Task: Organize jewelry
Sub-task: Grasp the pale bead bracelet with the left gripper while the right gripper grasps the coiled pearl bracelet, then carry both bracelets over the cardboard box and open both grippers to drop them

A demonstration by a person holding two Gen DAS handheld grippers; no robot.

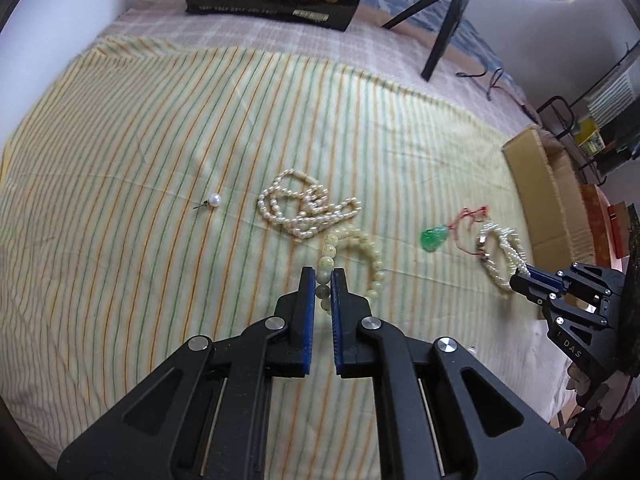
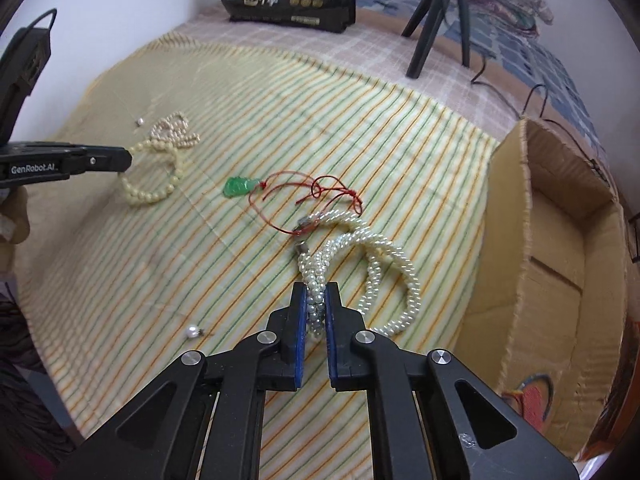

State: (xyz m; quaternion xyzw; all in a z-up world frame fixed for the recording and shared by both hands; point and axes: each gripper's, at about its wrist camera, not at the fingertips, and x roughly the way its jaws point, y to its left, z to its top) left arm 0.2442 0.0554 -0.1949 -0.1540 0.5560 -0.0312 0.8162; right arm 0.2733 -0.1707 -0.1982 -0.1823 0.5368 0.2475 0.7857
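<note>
While the left gripper [image 1: 324,274] sits low over the striped cloth [image 1: 140,140], its two blue jaws squeeze a bead of the big cream bead bracelet [image 1: 356,258]. Just behind lies a tangled pearl necklace [image 1: 304,208], touching it. One loose pearl earring [image 1: 214,200] rests alone to the left. A green pendant [image 1: 432,238] lies to the right.

From the right wrist, the right gripper [image 2: 316,300] is pinched tight on the twisted pearl bracelet [image 2: 384,264], which lies on the cloth near a cardboard box [image 2: 560,264]. The pendant's red cord [image 2: 304,196] touches this bracelet.
</note>
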